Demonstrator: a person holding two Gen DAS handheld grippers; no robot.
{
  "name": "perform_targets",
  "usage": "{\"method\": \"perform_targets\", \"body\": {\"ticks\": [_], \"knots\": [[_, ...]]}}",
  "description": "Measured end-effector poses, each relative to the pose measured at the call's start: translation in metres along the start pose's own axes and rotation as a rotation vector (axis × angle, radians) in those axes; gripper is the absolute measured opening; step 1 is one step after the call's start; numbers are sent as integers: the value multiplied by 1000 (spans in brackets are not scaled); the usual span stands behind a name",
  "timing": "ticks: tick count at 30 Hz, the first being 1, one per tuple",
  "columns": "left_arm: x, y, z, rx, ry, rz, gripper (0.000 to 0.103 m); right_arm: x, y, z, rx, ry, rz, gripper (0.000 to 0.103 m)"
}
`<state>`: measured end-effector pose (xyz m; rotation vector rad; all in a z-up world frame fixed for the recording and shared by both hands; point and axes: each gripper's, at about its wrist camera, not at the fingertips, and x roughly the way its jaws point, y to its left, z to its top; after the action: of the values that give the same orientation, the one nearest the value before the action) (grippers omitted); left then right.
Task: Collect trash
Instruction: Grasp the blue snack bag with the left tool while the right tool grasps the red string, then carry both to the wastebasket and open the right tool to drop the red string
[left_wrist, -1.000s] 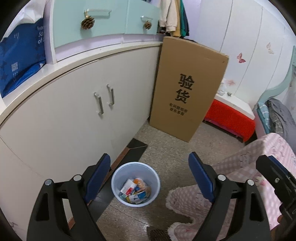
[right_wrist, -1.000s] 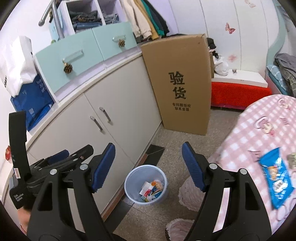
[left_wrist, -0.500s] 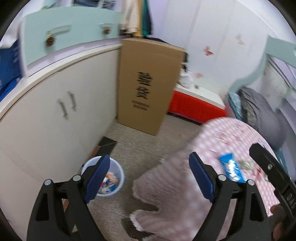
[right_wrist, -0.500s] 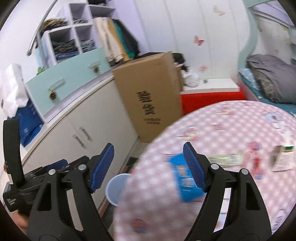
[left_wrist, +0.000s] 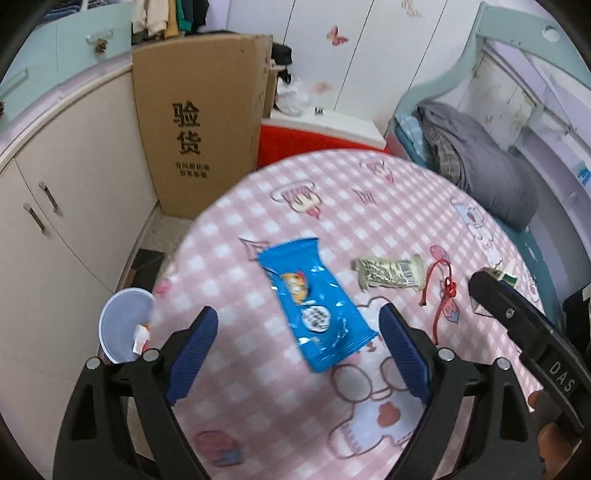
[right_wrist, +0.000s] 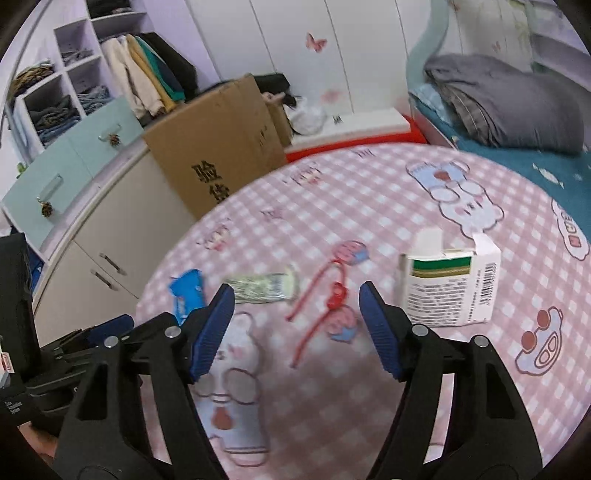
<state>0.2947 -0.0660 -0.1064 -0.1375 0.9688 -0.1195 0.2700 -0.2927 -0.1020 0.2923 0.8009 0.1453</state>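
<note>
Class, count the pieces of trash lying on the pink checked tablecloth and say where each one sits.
4. Blue wrapper nearest the bin side, pale printed packet beside it, red string in the middle, opened white carton farthest right. Others may lie out of view.

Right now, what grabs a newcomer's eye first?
The bright blue snack wrapper on the pink checked tablecloth, framed by the open left tool. To its right lie a red string and an opened white carton. A brown cardboard box stands behind.

Home bedroom: bed, hanging clothes, cupboards.
</note>
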Motion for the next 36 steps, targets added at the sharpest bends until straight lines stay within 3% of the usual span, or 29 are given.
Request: {"method": "perform_targets", "body": {"ticks": [5,12,14,17,19,24,25,36], "knots": [[25,-15,6,9,38,57,87,17,-7,0,-15,48,-26,68],[44,-24,9,51,65,79,86,39,-8,3,-49,98,-71,50],[45,-30,8,114,48,117,70,44,-6,2,-77,104,-92,45],[44,-25,8,133,33,128,49,45,-5,2,-95,104,-112,26],[41,-18,10,114,35,99,44,45,-5,2,-100,107,-109,12],[32,-7,11,84,21,19,28,27,3,4,-102,49,-99,9],[30,-6,11,80,18,2,11,23,6,5,-105,43,-91,9],[-8,26,8,30,-33,-96,6,-7,73,14,-173,10,22,9]]}}
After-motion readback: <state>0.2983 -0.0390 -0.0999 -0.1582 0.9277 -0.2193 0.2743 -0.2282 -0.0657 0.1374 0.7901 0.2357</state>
